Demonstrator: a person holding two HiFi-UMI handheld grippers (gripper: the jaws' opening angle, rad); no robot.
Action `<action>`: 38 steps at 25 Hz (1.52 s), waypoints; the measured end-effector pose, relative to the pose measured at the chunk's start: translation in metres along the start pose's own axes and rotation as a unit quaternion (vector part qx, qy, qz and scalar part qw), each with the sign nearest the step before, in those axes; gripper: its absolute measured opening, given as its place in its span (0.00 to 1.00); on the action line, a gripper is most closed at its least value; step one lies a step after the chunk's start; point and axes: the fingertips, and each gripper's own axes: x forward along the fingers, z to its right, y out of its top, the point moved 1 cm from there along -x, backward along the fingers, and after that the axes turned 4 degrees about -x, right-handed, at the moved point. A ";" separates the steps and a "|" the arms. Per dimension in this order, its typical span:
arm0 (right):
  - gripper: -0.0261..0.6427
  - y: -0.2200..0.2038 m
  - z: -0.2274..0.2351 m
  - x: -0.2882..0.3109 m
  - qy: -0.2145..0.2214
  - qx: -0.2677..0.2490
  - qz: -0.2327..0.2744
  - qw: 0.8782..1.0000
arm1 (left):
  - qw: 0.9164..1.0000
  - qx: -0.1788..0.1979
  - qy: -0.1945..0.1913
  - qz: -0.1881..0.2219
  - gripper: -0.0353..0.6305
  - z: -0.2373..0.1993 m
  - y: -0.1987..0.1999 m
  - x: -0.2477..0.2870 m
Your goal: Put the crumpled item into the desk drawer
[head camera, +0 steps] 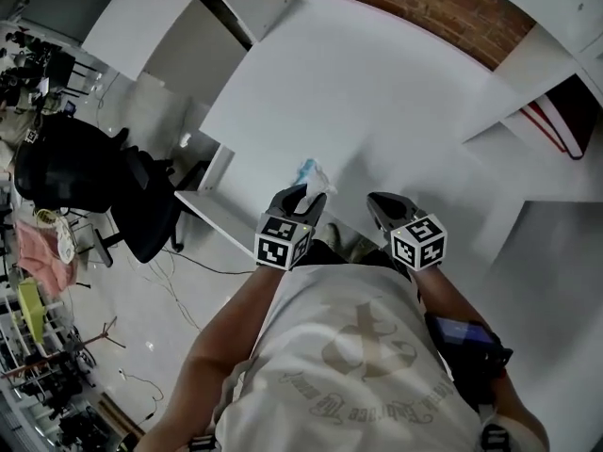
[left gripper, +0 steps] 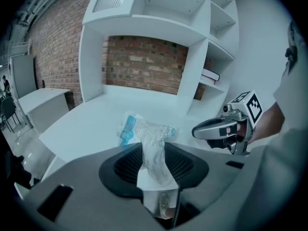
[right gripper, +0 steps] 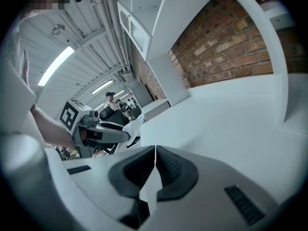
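At the centre of the head view, the left tool (head camera: 303,197) pinches the crumpled item (head camera: 313,172), a white and blue wrapper that sticks out past its jaws at the near edge of the white tabletop (head camera: 377,92). Just to the right, the right tool (head camera: 381,201) has its jaws pressed together on nothing. A brick wall (head camera: 424,3) runs along the top of the frame.

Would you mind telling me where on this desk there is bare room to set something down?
Nearly all of the white desktop is bare, from the brick wall at the back to the shelving on the right. The only crowded spot is the near edge, where the left gripper, holding the crumpled wrapper, and the right gripper hover.
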 end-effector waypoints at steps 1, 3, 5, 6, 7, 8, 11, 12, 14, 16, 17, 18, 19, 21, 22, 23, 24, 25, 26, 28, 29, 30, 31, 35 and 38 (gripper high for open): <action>0.08 -0.001 -0.004 0.004 0.005 -0.003 -0.002 1.000 | 1.000 -0.004 0.004 0.001 0.29 -0.004 -0.004 -0.004; 0.08 -0.003 -0.012 0.012 0.015 -0.009 -0.008 1.000 | 1.000 -0.012 0.013 0.002 0.29 -0.012 -0.011 -0.013; 0.08 -0.005 -0.019 0.019 0.019 -0.013 -0.013 1.000 | 1.000 -0.017 0.019 0.002 0.29 -0.020 -0.019 -0.022; 0.08 -0.005 -0.023 0.023 0.020 -0.016 -0.014 1.000 | 1.000 -0.019 0.021 0.003 0.29 -0.024 -0.022 -0.026; 0.08 -0.004 -0.026 0.025 0.021 -0.018 -0.014 1.000 | 1.000 -0.020 0.022 0.004 0.29 -0.027 -0.025 -0.030; 0.08 -0.004 -0.030 0.028 0.021 -0.021 -0.015 0.999 | 0.999 -0.021 0.023 0.005 0.29 -0.031 -0.027 -0.035; 0.08 -0.001 -0.044 0.034 0.018 -0.027 -0.015 0.999 | 0.999 -0.028 0.024 0.009 0.29 -0.041 -0.034 -0.049; 0.08 0.000 -0.048 0.036 0.016 -0.028 -0.015 0.999 | 0.999 -0.030 0.024 0.011 0.29 -0.045 -0.035 -0.053; 0.08 0.002 -0.058 0.040 0.013 -0.029 -0.014 0.999 | 0.999 -0.036 0.023 0.017 0.29 -0.050 -0.036 -0.062; 0.08 0.002 -0.069 0.045 0.013 -0.032 -0.016 0.999 | 0.999 -0.043 0.023 0.023 0.29 -0.056 -0.039 -0.069; 0.08 0.001 -0.074 0.047 0.014 -0.034 -0.017 0.999 | 0.998 -0.046 0.023 0.025 0.29 -0.059 -0.040 -0.072; 0.08 0.001 -0.079 0.050 0.014 -0.035 -0.019 0.999 | 0.998 -0.049 0.023 0.027 0.29 -0.061 -0.042 -0.076; 0.08 0.000 -0.085 0.053 0.015 -0.035 -0.021 0.999 | 0.998 -0.051 0.022 0.029 0.29 -0.064 -0.044 -0.079; 0.08 0.000 -0.095 0.058 0.016 -0.038 -0.025 0.999 | 0.998 -0.056 0.022 0.031 0.29 -0.070 -0.048 -0.087; 0.08 0.000 -0.100 0.062 0.017 -0.040 -0.026 0.999 | 0.998 -0.058 0.023 0.032 0.29 -0.075 -0.050 -0.092; 0.08 0.000 -0.106 0.065 0.017 -0.042 -0.026 0.999 | 0.997 -0.059 0.025 0.032 0.29 -0.080 -0.053 -0.096; 0.08 -0.001 -0.110 0.069 0.018 -0.043 -0.027 0.999 | 0.997 -0.061 0.028 0.033 0.29 -0.085 -0.057 -0.100; 0.08 -0.002 -0.115 0.073 0.019 -0.046 -0.028 0.998 | 0.997 -0.063 0.031 0.034 0.29 -0.091 -0.061 -0.104; 0.08 -0.002 -0.120 0.077 0.020 -0.048 -0.029 0.998 | 0.997 -0.067 0.033 0.035 0.29 -0.096 -0.064 -0.108; 0.08 -0.001 -0.132 0.083 0.021 -0.053 -0.031 0.998 | 0.996 -0.073 0.036 0.036 0.29 -0.107 -0.070 -0.119; 0.08 0.002 -0.139 0.086 0.022 -0.056 -0.031 0.998 | 0.996 -0.075 0.037 0.037 0.29 -0.113 -0.073 -0.125; 0.08 0.004 -0.147 0.090 0.023 -0.058 -0.031 0.998 | 0.996 -0.077 0.038 0.038 0.29 -0.119 -0.075 -0.132; 0.08 0.006 -0.153 0.094 0.023 -0.060 -0.031 0.997 | 0.995 -0.079 0.038 0.039 0.29 -0.125 -0.077 -0.137; 0.07 0.008 -0.175 0.111 0.022 -0.067 -0.031 0.997 | 0.995 -0.084 0.041 0.041 0.29 -0.150 -0.090 -0.154; 0.08 0.010 -0.186 0.121 0.018 -0.069 -0.031 0.997 | 0.995 -0.087 0.041 0.038 0.29 -0.166 -0.098 -0.162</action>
